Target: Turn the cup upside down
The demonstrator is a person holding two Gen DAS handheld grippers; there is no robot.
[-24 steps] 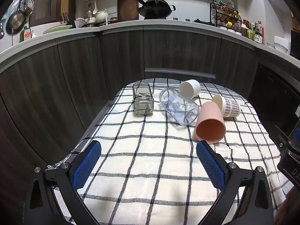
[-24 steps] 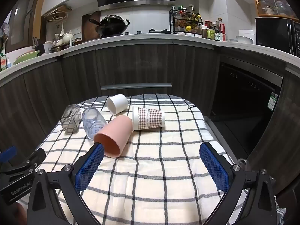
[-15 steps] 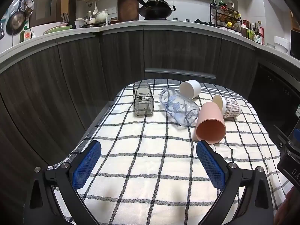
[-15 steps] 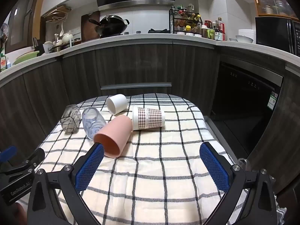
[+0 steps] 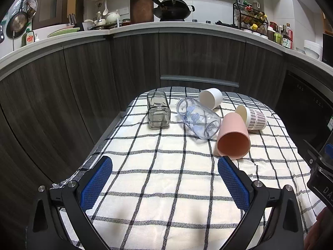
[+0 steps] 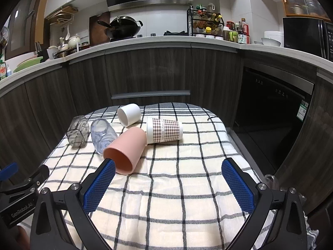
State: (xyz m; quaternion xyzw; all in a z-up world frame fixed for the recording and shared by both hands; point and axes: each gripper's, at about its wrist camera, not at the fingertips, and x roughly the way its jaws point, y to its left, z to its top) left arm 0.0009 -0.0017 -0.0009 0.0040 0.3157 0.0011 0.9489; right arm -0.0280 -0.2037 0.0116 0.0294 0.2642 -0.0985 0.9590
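Several cups lie on their sides on a checked cloth (image 5: 166, 187): a pink cup (image 5: 233, 137) (image 6: 127, 148) with its mouth toward me, a clear printed cup (image 5: 197, 117) (image 6: 103, 134), a square grey glass (image 5: 158, 112) (image 6: 78, 132), a white cup (image 5: 210, 98) (image 6: 129, 114) and a checked paper cup (image 5: 252, 117) (image 6: 164, 130). My left gripper (image 5: 164, 179) is open and empty, short of the cups. My right gripper (image 6: 166, 183) is open and empty, its left pad (image 6: 100, 185) just in front of the pink cup.
The table stands before dark kitchen cabinets (image 5: 187, 62) with a drawer handle (image 6: 150, 94). A dishwasher front (image 6: 270, 108) is to the right. The right gripper's body shows at the left wrist view's right edge (image 5: 322, 177).
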